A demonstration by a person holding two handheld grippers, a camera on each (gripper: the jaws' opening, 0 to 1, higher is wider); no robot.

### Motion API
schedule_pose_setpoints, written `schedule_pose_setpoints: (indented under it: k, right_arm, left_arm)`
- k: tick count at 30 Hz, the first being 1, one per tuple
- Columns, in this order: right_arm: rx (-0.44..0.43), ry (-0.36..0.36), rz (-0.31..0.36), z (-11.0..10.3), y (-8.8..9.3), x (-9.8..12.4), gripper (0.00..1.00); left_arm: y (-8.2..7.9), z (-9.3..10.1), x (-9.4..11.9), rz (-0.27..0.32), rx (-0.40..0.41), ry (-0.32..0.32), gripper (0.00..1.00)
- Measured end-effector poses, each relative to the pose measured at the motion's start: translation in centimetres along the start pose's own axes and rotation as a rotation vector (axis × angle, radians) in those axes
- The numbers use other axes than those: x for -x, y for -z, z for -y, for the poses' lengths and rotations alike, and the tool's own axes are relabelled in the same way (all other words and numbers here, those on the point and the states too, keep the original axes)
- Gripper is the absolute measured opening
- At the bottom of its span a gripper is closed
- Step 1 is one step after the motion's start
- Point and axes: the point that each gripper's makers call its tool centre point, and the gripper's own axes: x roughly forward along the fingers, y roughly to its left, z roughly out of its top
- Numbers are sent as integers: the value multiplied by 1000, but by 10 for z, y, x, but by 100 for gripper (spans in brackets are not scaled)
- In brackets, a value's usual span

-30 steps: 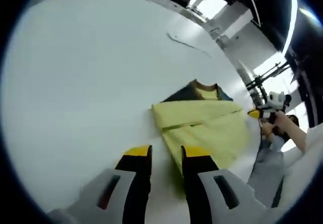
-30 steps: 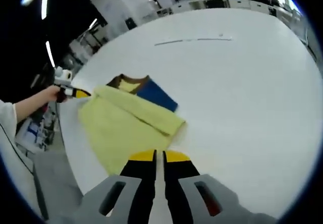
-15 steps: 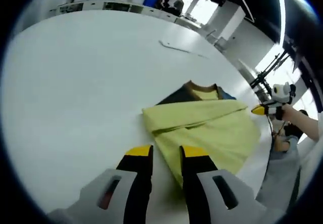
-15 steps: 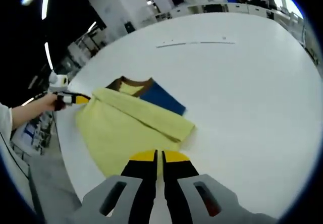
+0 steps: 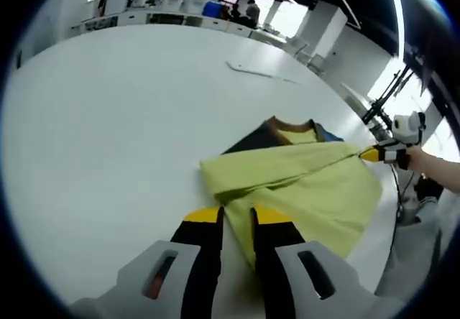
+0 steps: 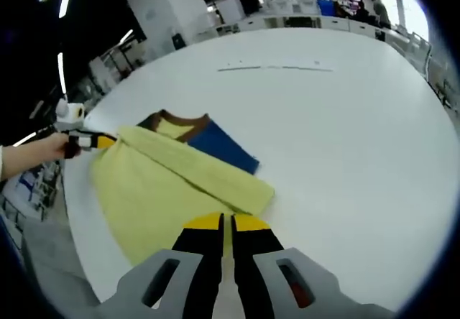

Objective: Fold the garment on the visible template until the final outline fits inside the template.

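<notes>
Both your grippers pinch the garment (image 5: 295, 190) | left gripper (image 5: 236, 217), right gripper (image 6: 226, 223) at opposite corners | folded band spans between.

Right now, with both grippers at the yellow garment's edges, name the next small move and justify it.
Probably carry both grippers, the left gripper and the right gripper, across together, laying the lifted yellow fold over the garment. Both look shut on fabric, and blue still shows past the fold near the collar.
</notes>
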Motion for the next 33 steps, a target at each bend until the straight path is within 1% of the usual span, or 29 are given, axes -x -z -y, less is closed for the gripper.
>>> schedule_pose_setpoints:
  k: [10,15,16,24,33]
  right_arm:
    - [-3,8,37,3,-16,-10,4]
    - [3,6,40,6,-24,-15,4]
    - [4,6,41,10,-27,-17,4]
    - [20,14,41,18,-39,-23,4]
    - [37,25,39,29,-52,-31,4]
  left_arm:
    - [-15,1,-10,17,-17,6,14]
    - [-22,1,-18,21,-21,14,14]
    - [-24,1,-20,22,-23,14,14]
    - [-43,-7,-32,35,-26,14,14]
    - [-57,-17,-42,45,-20,7,13]
